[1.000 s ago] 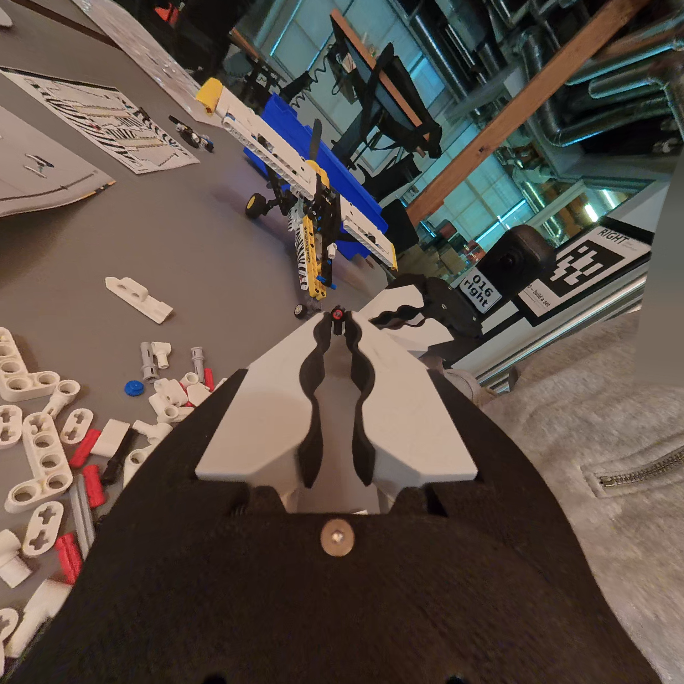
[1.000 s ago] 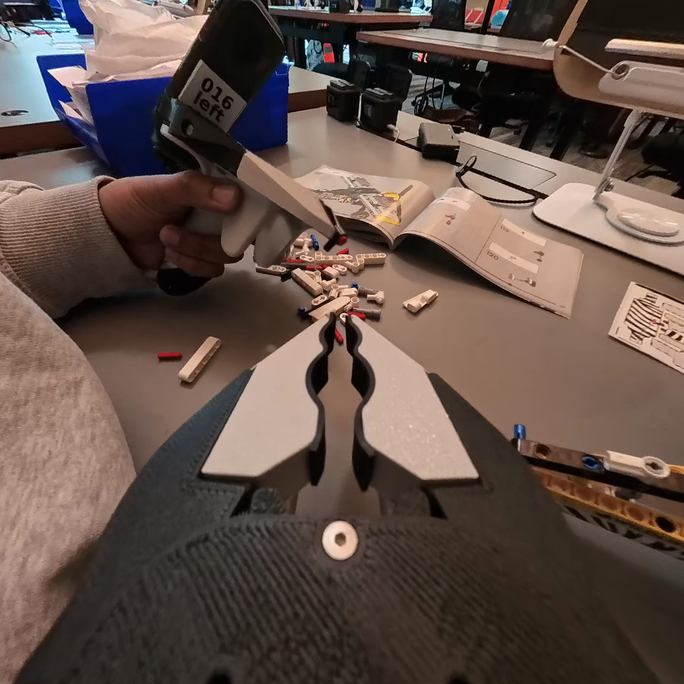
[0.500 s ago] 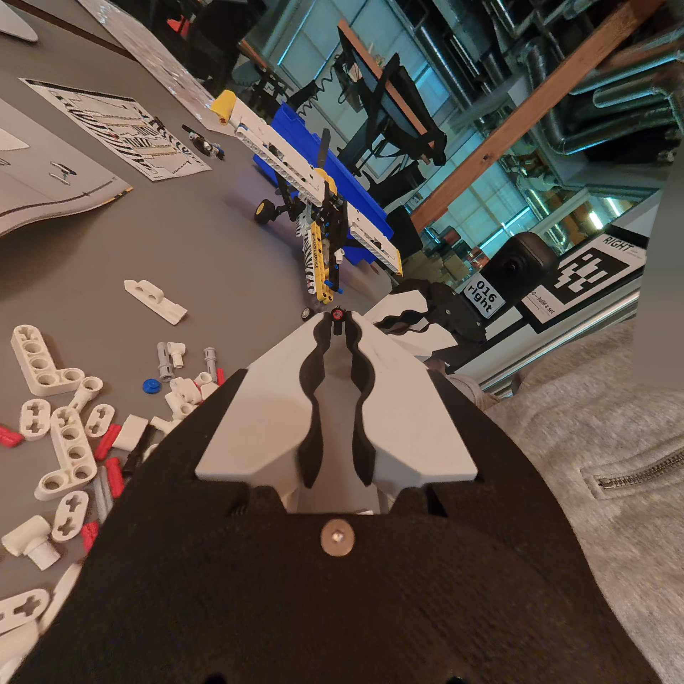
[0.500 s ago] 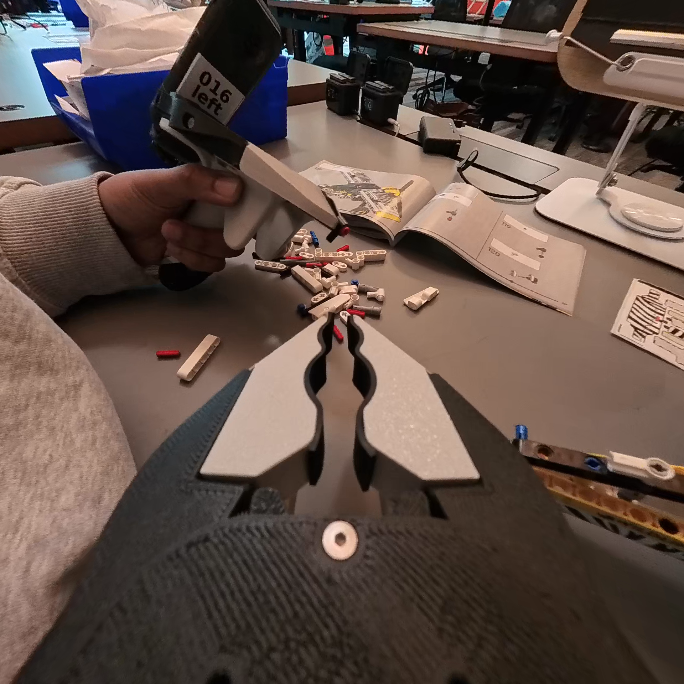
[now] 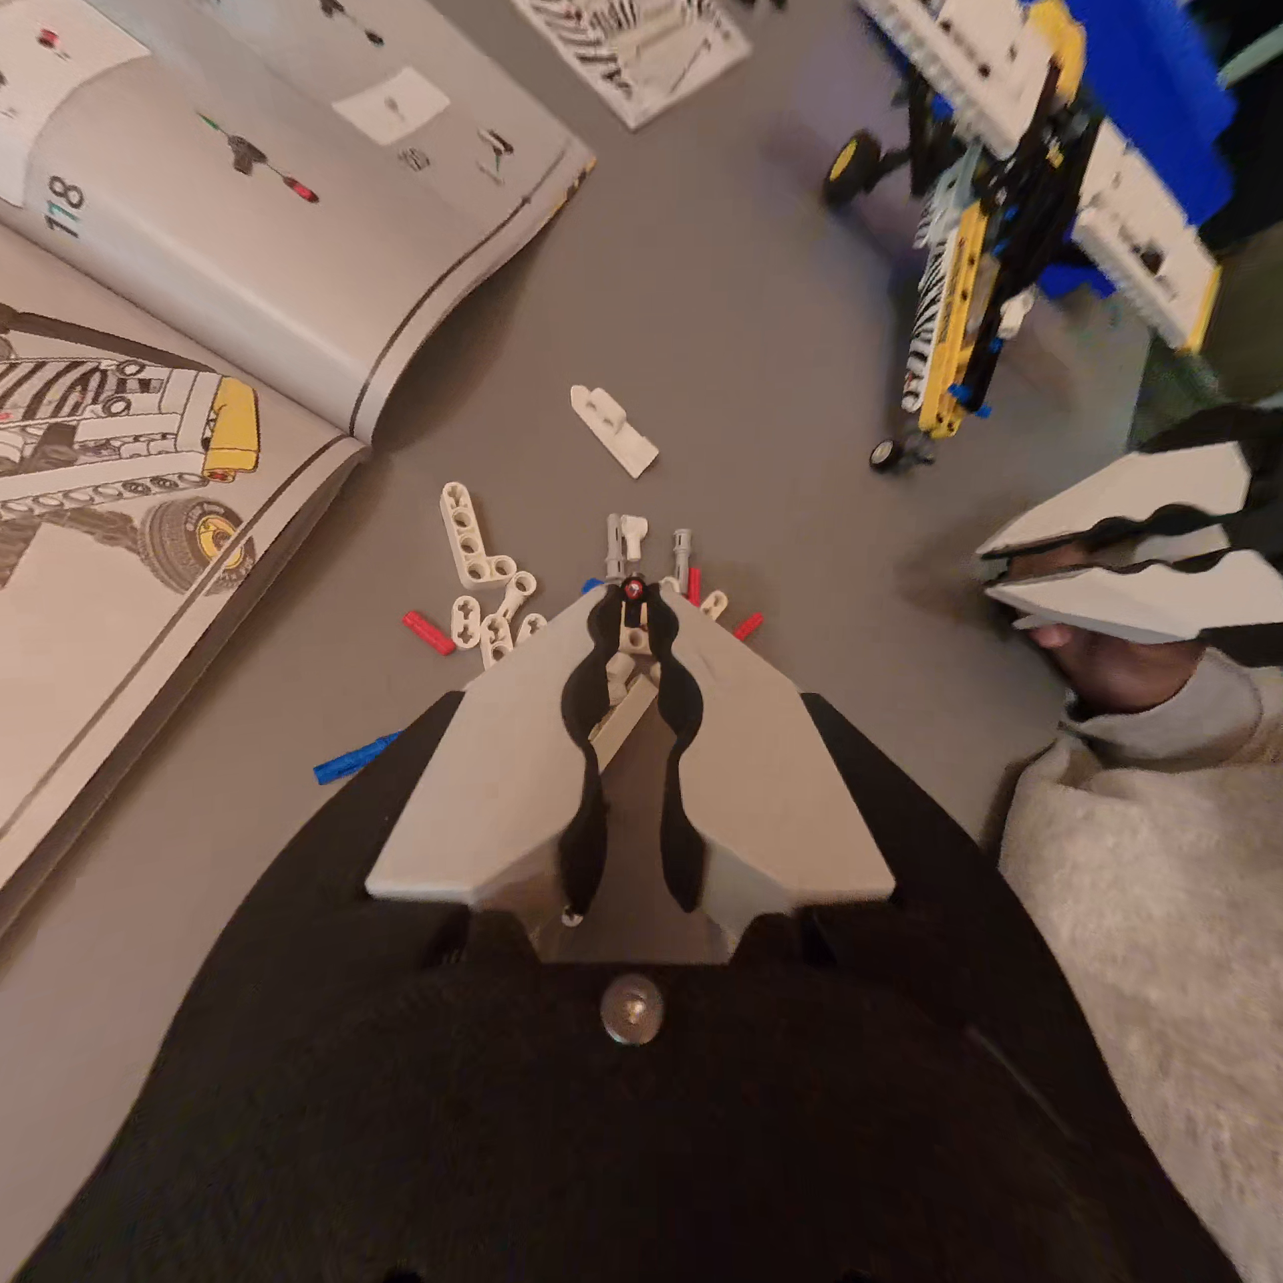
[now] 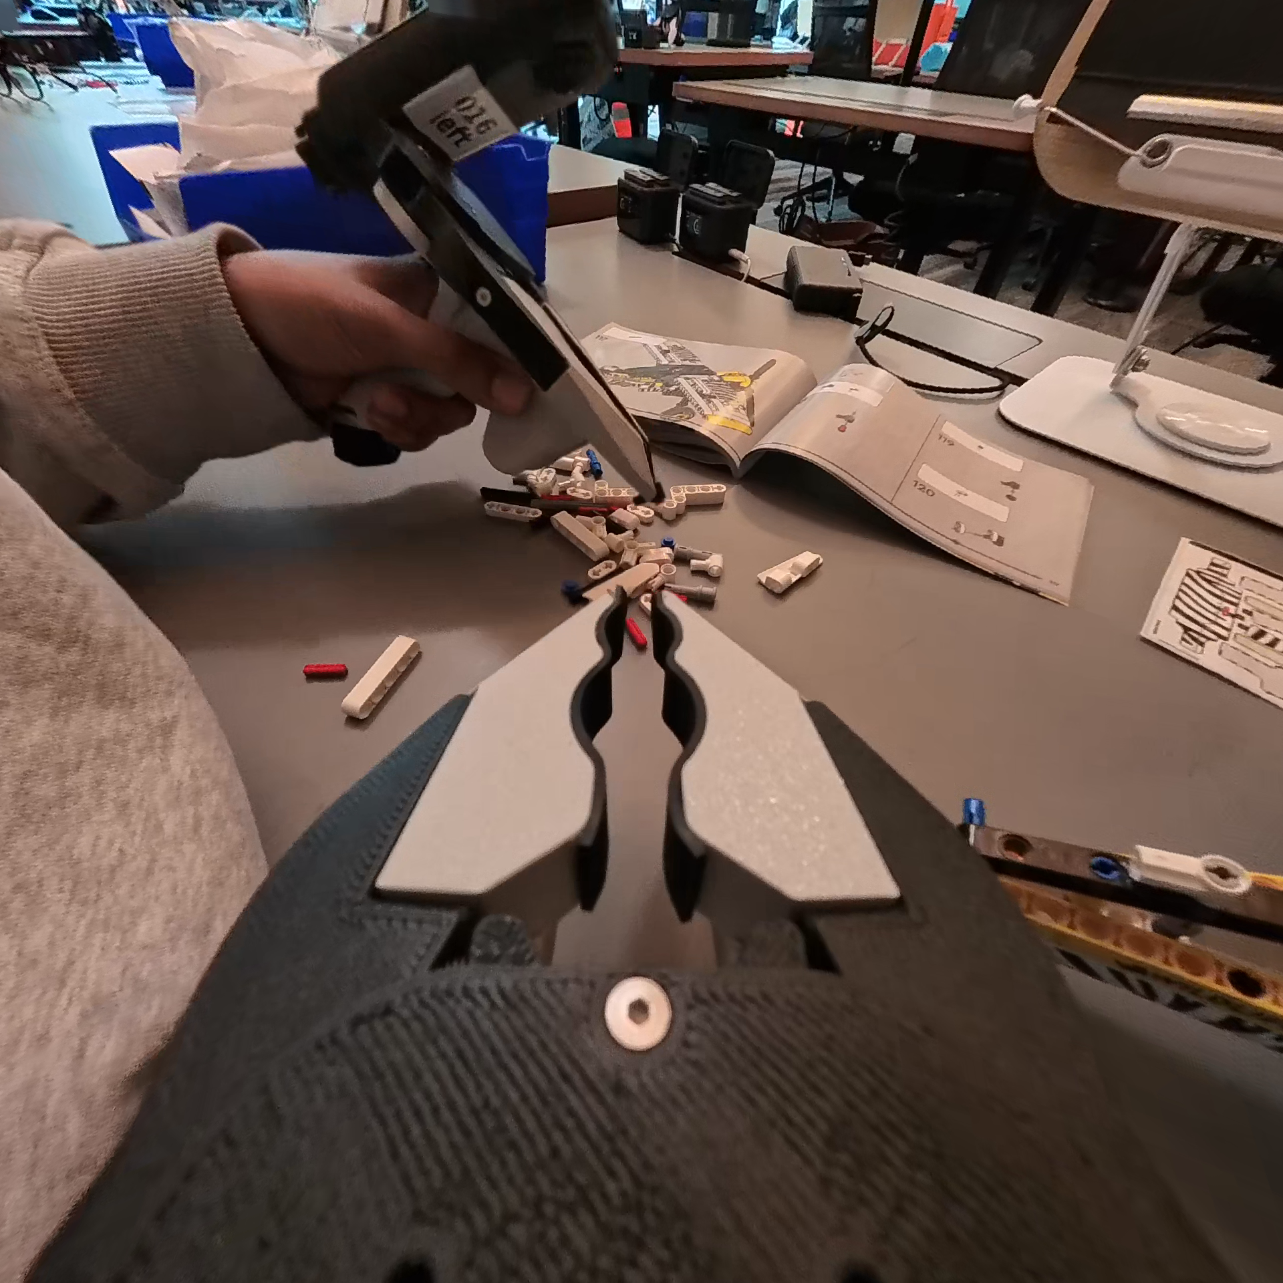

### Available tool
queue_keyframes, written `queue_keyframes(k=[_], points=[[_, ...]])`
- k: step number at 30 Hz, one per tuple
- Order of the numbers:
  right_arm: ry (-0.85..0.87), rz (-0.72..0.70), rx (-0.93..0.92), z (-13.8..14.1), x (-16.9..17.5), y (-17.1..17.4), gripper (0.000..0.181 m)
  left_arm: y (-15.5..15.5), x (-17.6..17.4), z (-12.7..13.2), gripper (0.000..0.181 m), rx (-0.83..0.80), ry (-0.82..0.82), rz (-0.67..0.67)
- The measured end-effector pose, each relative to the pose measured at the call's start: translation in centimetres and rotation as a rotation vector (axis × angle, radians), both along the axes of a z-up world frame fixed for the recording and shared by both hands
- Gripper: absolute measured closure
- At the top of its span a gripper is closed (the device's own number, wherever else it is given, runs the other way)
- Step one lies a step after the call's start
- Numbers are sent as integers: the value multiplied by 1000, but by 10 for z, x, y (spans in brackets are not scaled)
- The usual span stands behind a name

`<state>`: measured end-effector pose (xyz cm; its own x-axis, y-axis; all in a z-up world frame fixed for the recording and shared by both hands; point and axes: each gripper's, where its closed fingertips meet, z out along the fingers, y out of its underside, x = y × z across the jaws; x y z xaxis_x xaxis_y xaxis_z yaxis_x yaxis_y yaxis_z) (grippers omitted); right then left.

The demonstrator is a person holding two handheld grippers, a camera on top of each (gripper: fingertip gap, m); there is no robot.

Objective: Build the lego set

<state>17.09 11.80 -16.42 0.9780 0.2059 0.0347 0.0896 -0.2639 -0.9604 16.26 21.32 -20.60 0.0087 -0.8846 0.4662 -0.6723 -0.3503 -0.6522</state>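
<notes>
The left gripper [image 5: 633, 590] pointed steeply down at the grey table [image 5: 729, 312], its jaws closed to a sliver and pinching a small red pin [image 5: 632, 589] at the very tips; in the right wrist view those tips [image 6: 649, 494] sat at the far edge of the loose pile of pieces [image 6: 611, 534], though whether they touched the table could not be told. The right gripper [image 6: 635, 602] hovered low on the near side of the same pile with its fingers a narrow gap apart and nothing between them; a red pin [image 6: 634, 632] lay on the table beneath that gap. Near its left side lay a white beam [image 6: 380, 676] and another short red pin [image 6: 324, 670], both apart from the pile; beyond the pile rested a white L-shaped beam [image 5: 473, 538] and a white panel piece [image 5: 614, 430]. Farther off the open instruction booklet [image 5: 229, 229] lay flat, with a striped sticker sheet [image 5: 639, 55] past it; the partly built yellow, black and white plane model [image 5: 972, 278], somewhat blurred, stood to the far right in front of a blue bin [image 5: 1166, 104].
</notes>
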Motion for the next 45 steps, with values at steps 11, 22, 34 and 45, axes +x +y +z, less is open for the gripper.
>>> queue_keyframes(k=[11, 22, 34, 45], points=[[107, -22, 93, 16, 22, -16, 176, 5, 3, -17, 176, 7, 154, 13], [240, 8, 172, 31, 30, -26, 175, 3, 4, -22, 176, 132, 249, -5], [313, 16, 228, 39, 37, -32, 175, 2, 7, -19, 177, 215, 286, -21], [320, 21, 234, 40, 37, -32, 175, 1, 8, -22, 176, 270, 324, -47]])
